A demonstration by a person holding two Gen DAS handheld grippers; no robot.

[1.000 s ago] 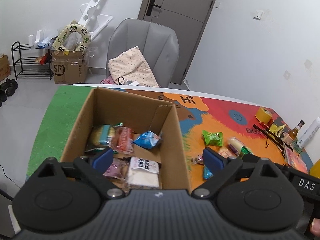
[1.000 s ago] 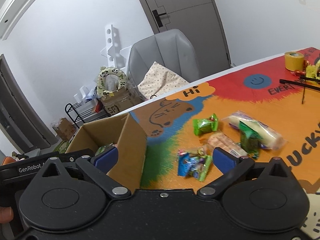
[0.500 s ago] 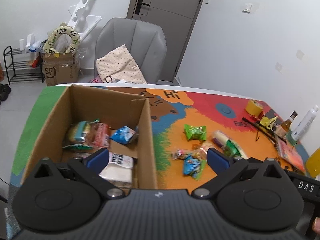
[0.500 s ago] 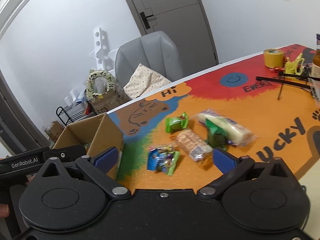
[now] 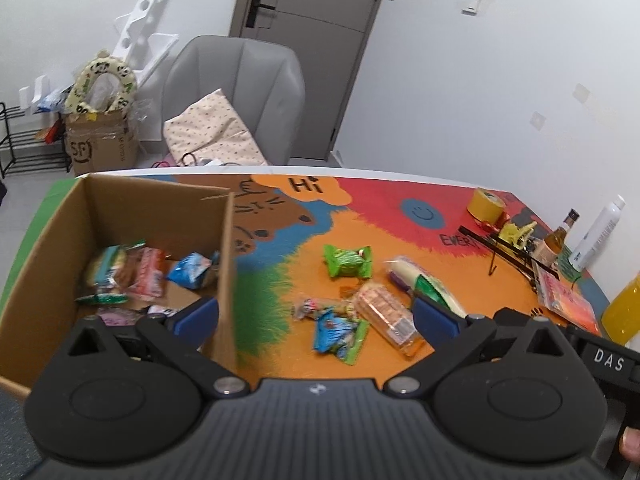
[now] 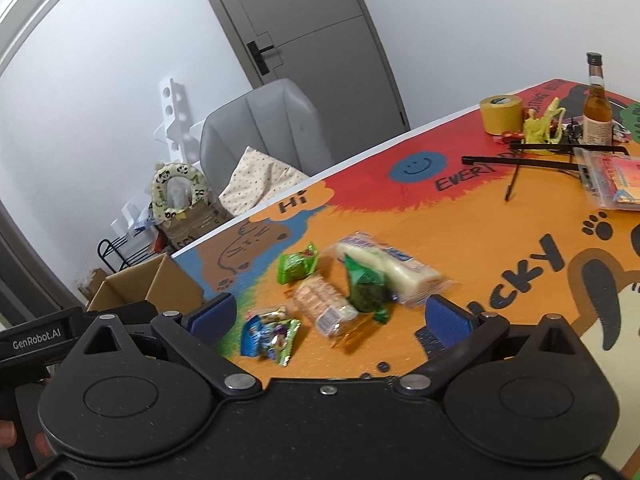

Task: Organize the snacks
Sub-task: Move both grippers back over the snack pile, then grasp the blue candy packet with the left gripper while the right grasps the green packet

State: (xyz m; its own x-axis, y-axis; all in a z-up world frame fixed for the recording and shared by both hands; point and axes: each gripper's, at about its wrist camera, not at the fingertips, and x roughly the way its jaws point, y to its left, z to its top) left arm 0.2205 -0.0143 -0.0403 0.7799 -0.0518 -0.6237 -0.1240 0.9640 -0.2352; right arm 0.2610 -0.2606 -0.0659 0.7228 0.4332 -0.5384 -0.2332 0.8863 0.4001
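A cardboard box (image 5: 48, 236) stands at the table's left end with several snack packets (image 5: 136, 272) inside. On the orange mat lie loose snacks: a bright green packet (image 5: 347, 260), a long white packet (image 6: 394, 266), a clear-wrapped biscuit pack (image 5: 386, 316), a dark green packet (image 6: 366, 290) and a blue-and-green packet (image 5: 338, 332). My left gripper (image 5: 316, 318) is open and empty, straddling the box's right wall and the blue-and-green packet. My right gripper (image 6: 334, 318) is open and empty, above the biscuit pack (image 6: 324, 306) and the blue-and-green packet (image 6: 270, 334).
At the table's right end are a yellow tape roll (image 6: 501, 113), a small brown bottle (image 6: 597, 108), a black hanger (image 6: 544, 160), a white bottle (image 5: 596, 236), a flat pink packet (image 6: 612, 176) and a yellow container (image 5: 624, 312). A grey chair (image 5: 240, 92) stands behind the table.
Both grippers have swung right, away from the box and toward the loose snacks on the mat. The left one was over the box's inside and now straddles its right wall. Both stay open.
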